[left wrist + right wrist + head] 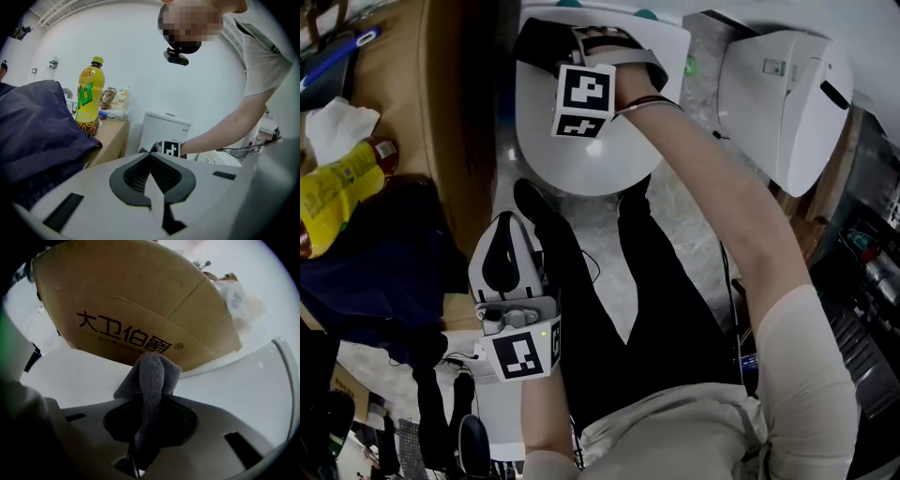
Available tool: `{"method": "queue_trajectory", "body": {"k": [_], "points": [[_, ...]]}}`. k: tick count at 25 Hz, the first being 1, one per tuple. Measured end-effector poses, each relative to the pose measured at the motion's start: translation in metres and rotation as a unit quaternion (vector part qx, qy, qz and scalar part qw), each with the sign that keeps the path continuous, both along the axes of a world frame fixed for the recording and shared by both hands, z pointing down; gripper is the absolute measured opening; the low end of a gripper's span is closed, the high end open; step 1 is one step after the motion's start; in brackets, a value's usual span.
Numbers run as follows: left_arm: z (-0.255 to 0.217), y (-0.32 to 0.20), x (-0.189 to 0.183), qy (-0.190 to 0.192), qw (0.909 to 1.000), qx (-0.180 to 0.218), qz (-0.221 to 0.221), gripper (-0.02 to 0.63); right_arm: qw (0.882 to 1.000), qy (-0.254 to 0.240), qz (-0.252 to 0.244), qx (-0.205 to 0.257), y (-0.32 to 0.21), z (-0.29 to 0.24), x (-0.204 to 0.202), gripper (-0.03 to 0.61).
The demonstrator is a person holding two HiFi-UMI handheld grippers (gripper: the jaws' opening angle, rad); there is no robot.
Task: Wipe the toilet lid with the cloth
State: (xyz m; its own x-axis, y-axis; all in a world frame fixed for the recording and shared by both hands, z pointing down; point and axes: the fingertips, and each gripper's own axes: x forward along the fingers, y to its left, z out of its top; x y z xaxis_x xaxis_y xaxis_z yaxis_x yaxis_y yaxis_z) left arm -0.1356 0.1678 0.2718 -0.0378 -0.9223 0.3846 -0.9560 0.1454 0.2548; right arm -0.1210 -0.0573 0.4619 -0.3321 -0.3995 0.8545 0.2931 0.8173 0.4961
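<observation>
1. Right tongs: pinching a dark grey cloth. A fold of it bulges out past the tips. The rest runs back between the jaws.
2. Right gripper view: white toilet lid lies under and ahead of the cloth, from 3 o'clock round to 9 o'clock. The cloth is right at the lid (actual contact can't be read from this angle).
3. Same view: brown cardboard box with dark printed characters fills 12 o'clock, just behind the lid's far edge.
4. Head view: lid at 12 o'clock. The right arm reaches across it, with the marker cube over the lid's middle and the tongs at its far edge, about 11 o'clock.
5. Left tongs: pressed together, nothing between them.
6. Head view: left tongs at 7 o'clock beside the person's left leg, tips pointing toward the lid's near rim but clear of it.
7. Left gripper view: white cistern dead ahead at 12 o'clock, with the right gripper's marker cube just in front of it.
8. Wooden bench at 10 o'clock. It carries a yellow bottle, upright with a green cap.
9. Dark blue fabric is heaped at 9 o'clock and overhangs the bench edge.
</observation>
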Motion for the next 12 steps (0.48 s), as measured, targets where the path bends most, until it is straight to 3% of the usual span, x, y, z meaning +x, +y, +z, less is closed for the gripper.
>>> {"method": "queue_trajectory", "body": {"k": [2, 8, 12], "points": [[-0.002, -0.004, -0.008, -0.004, 1.0, 0.003, -0.002, 0.015, 0.999, 0.004, -0.023, 0.044, -0.017, -0.003, -0.011, 0.067], [-0.002, -0.004, -0.015, -0.029, 0.9995, -0.009, 0.011, 0.015, 0.996, -0.004, -0.013, 0.092, -0.054, 0.007, -0.035, 0.067], [-0.002, -0.004, -0.014, -0.029, 0.9994, -0.009, 0.016, 0.015, 0.996, 0.032, 0.006, 0.077, -0.065, 0.034, -0.031, 0.066]]}}
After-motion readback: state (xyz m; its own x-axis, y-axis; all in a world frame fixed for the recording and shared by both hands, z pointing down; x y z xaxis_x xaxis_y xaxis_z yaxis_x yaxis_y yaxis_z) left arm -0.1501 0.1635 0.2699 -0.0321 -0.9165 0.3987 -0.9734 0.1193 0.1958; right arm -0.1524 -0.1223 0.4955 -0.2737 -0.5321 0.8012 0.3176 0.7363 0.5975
